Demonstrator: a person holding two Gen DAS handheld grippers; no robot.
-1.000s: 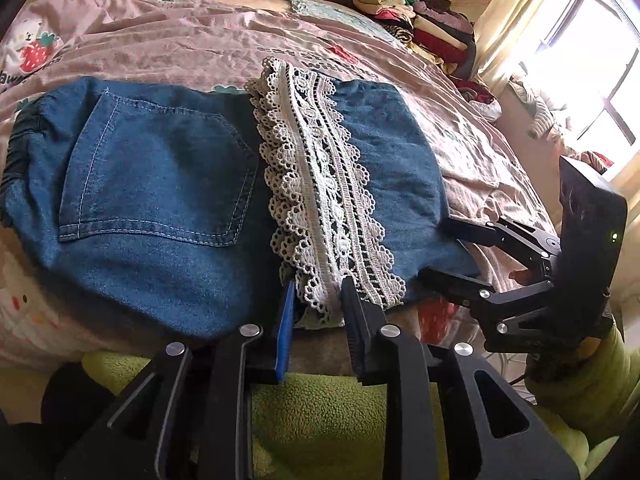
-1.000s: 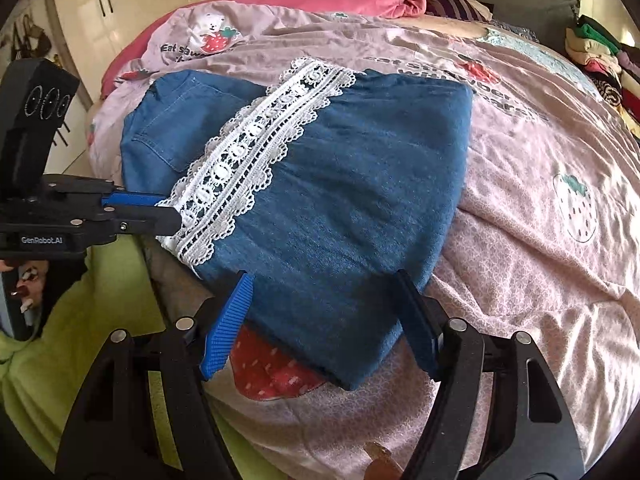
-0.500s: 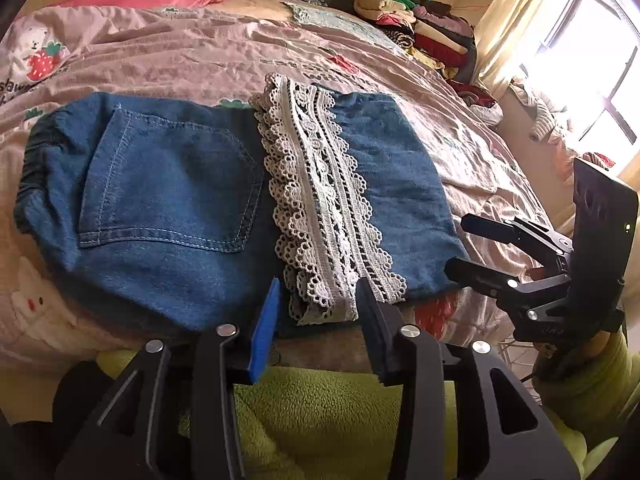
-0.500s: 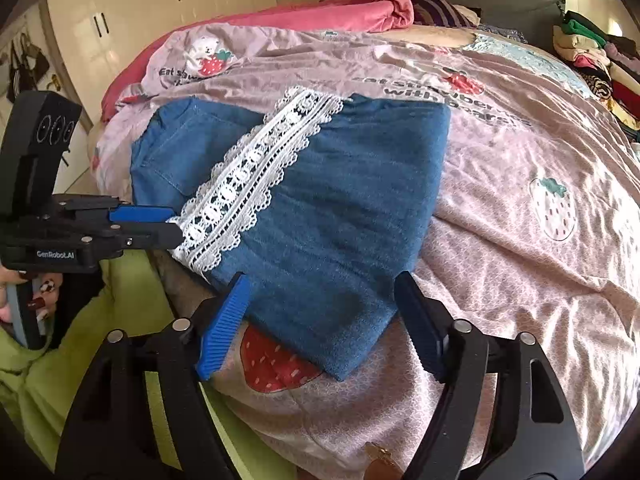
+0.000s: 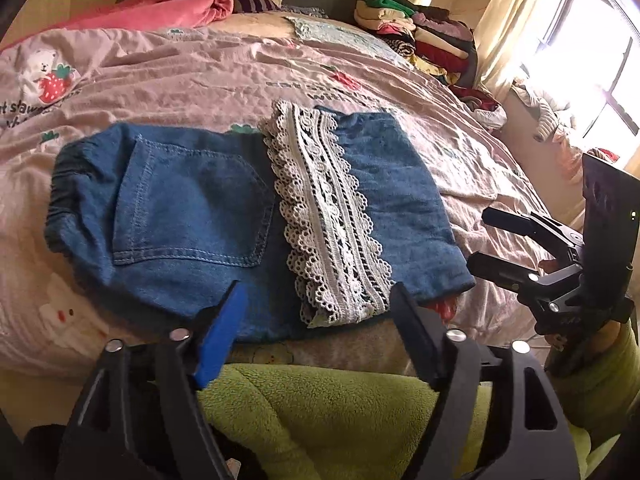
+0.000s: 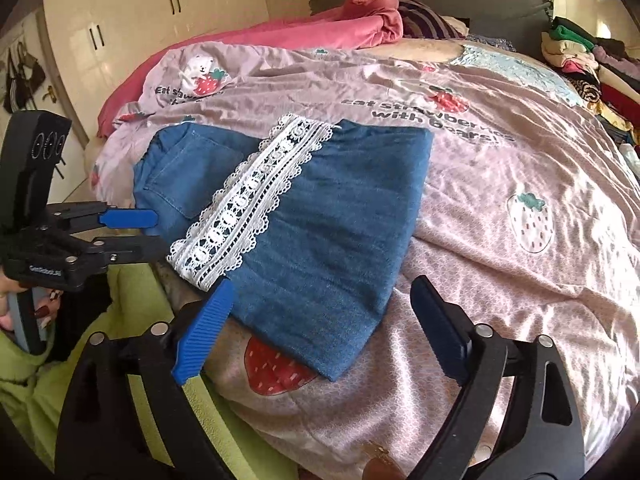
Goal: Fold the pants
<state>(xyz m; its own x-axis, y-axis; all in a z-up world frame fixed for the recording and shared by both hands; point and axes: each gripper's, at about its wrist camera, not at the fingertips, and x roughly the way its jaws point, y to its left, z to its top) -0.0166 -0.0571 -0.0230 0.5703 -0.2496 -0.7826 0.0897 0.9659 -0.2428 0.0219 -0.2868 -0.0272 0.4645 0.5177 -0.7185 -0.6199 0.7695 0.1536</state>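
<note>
Blue denim pants (image 5: 192,208) lie folded on the bed, the white lace hem (image 5: 328,216) laid across the middle and a back pocket showing at the left. My left gripper (image 5: 318,296) hovers at their near edge, its jaws opening, the lace end showing between them untouched. My right gripper (image 6: 322,286) hangs over the pants' (image 6: 332,232) near right corner, jaws also opening and pressing on nothing. Each gripper shows in the other's view: the right gripper (image 5: 480,240) at the right, the left gripper (image 6: 158,232) at the left.
The pants rest on a pink strawberry-print duvet (image 6: 500,184). Stacked clothes (image 5: 420,28) sit at the far right by a bright window (image 5: 600,60). A pink blanket (image 6: 320,28) lies at the headboard, wardrobe doors (image 6: 160,20) behind. A green fleece garment (image 5: 320,408) fills the foreground.
Both grippers' jaws have spread wider, the left from narrow around the lace end to wide apart. Both have risen and pulled back slightly from the pants, which lie still.
</note>
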